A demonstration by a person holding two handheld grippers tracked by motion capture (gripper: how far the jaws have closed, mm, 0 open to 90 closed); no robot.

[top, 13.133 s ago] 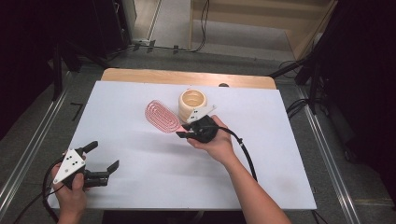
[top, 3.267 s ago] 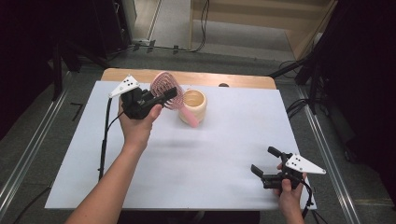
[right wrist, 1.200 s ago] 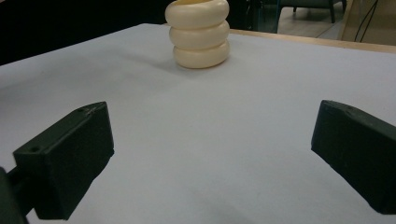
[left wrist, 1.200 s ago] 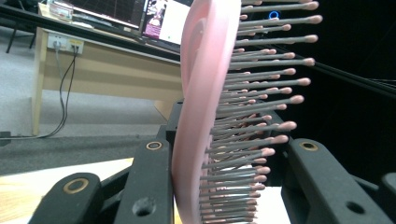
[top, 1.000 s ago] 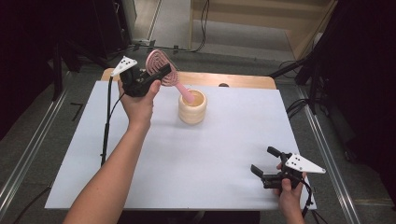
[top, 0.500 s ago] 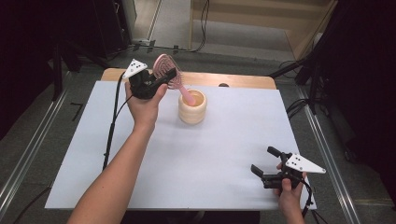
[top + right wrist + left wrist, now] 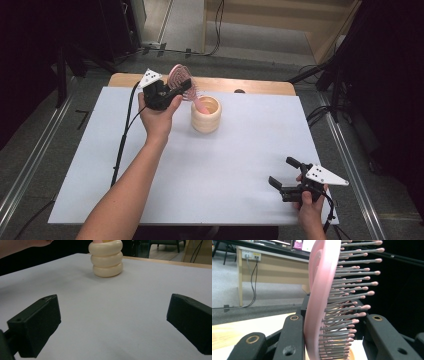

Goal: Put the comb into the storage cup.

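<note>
At the lower right of the high view, the right gripper (image 7: 286,179) rests on the white table (image 7: 240,165), its jaws spread wide and holding nothing; its own camera looks between those jaws across bare tabletop to the cream ribbed cup (image 7: 107,258) near the top of the frame. Further up, left of centre in the high view, a bare forearm runs up to the left gripper (image 7: 172,94), whose jaws pinch the head of a pink hairbrush (image 7: 181,80). In the left gripper view the hairbrush (image 7: 322,300) stands nearly upright between the black jaws, one pressed on its smooth back and the other against its bristles. The brush slants down to the right, and its handle tip sits inside the mouth of the cup (image 7: 206,114), which stands upright on the table just right of the hand.

The job appears well advanced: the brush is lifted, turned handle-down and started into the cup. Judging by its slant and the grip on it, what is left is to lower it until it rests in the cup, let go and draw the hand away.

Compared with the frame from a second ago, the left hand sits a little lower and closer to the cup, and the brush stands steeper, its handle deeper inside. The cup and the right gripper are in the same places.
</note>
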